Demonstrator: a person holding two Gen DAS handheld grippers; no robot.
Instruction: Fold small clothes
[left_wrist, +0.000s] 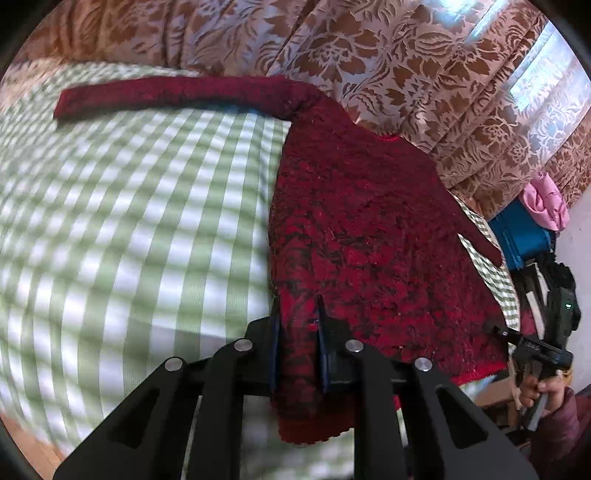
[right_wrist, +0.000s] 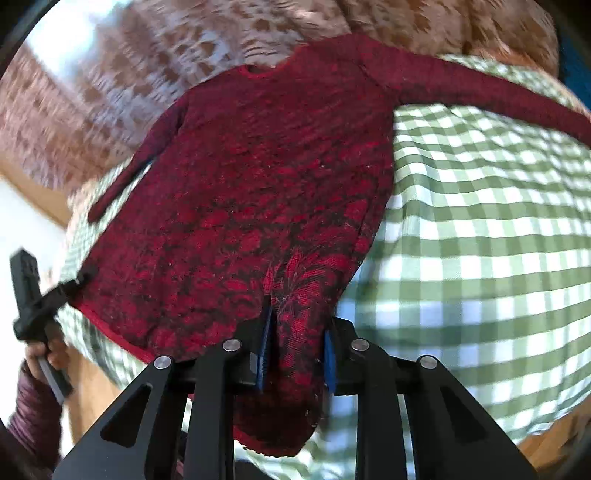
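A dark red patterned sweater (left_wrist: 369, 221) lies spread flat on a green-and-white checked cloth (left_wrist: 129, 203), neck toward the far side. One sleeve (left_wrist: 166, 96) stretches out to the left. My left gripper (left_wrist: 297, 306) is shut on the hem at the sweater's near left corner, with fabric bunched between its blue pads. In the right wrist view the same sweater (right_wrist: 258, 166) fills the middle, and my right gripper (right_wrist: 297, 317) is shut on a fold of the hem near the right corner. The left gripper (right_wrist: 79, 280) shows at the hem's other corner, held by a hand.
A brown floral curtain (left_wrist: 369, 44) hangs behind the checked surface. To the right sit a blue object (left_wrist: 521, 232) and a pink cloth (left_wrist: 546, 203). The checked cloth (right_wrist: 480, 221) extends bare to the sweater's right, and wooden floor (right_wrist: 546, 446) shows past the near edge.
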